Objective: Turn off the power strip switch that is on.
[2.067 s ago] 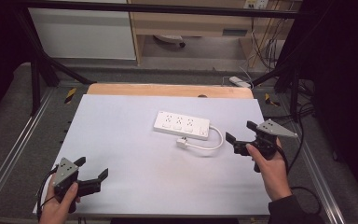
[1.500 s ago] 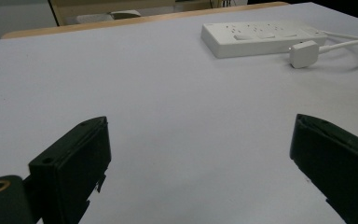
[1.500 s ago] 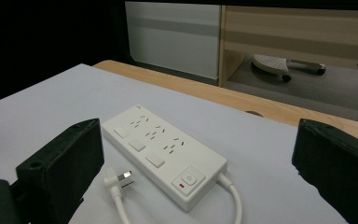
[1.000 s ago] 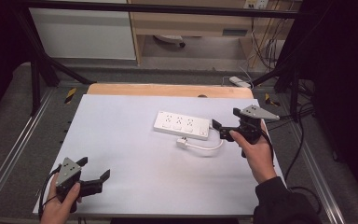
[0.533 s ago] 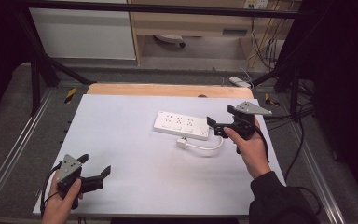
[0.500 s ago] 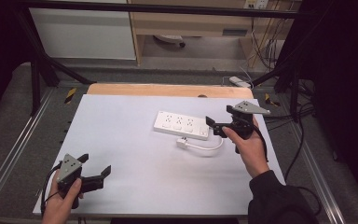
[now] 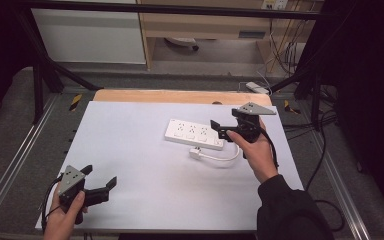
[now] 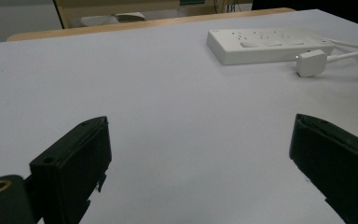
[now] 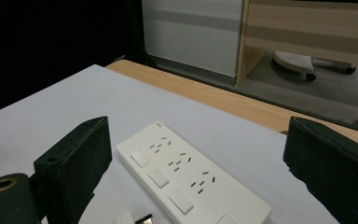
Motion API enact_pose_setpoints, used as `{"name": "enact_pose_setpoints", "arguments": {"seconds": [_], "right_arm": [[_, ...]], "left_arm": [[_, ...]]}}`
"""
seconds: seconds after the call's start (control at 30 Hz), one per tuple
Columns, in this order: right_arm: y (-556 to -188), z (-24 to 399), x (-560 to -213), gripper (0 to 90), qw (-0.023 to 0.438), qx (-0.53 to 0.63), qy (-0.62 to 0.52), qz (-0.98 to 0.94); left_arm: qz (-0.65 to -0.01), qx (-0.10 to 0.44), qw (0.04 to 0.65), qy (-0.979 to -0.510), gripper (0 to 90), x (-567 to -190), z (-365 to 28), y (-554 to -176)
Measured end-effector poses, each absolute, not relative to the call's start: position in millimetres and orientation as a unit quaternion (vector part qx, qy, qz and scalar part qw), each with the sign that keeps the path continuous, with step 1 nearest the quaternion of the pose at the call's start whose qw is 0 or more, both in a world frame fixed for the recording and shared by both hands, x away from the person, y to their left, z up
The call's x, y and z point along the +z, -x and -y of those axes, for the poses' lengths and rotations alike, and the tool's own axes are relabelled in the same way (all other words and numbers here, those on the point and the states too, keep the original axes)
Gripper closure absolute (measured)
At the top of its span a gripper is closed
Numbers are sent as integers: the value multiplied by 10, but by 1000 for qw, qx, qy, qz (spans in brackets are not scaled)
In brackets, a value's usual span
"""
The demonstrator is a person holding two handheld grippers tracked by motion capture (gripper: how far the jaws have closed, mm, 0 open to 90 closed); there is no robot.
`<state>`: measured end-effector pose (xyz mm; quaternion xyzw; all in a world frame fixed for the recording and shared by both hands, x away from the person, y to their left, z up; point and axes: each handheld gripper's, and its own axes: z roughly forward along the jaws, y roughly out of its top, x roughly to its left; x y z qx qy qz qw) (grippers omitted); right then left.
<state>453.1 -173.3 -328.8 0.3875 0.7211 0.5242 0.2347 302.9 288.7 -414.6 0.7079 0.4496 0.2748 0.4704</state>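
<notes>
From the high view I have the left gripper [image 7: 100, 189] at about 7 o'clock on the white table [image 7: 145, 165], near its front edge, held low in the person's left hand [image 7: 62, 220]. Its jaws stand wide apart with nothing between them; in the left gripper view they frame bare tabletop, and the power strip [image 8: 268, 45] lies far off at 1 o'clock.

Moving toward the centre, I see the white power strip [image 7: 195, 134] flat on the table, a little past the middle toward 1 o'clock, its long side running left to right. Its white plug [image 7: 195, 153] lies on the table just in front of it, at 6 o'clock from the strip, and the white cable [image 7: 225, 157] curls from the plug round to the strip's right end.

At 2 o'clock, the right gripper [image 7: 221, 131] sits at the strip's right end, in the person's right hand [image 7: 257, 152]. I see its jaws spread apart and gripping nothing; in the right gripper view the strip [image 9: 191, 184] lies between and beyond them, with three switches and three socket groups facing up.
</notes>
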Motion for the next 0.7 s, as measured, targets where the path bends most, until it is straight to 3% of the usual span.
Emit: {"name": "enact_pose_setpoints", "arguments": {"seconds": [0.7], "right_arm": [[-4809, 1365, -3375, 86, 239, 519, -383, -726]], "left_arm": [[-446, 271, 472, -710, 53, -4164, -2886, -2998]]}}
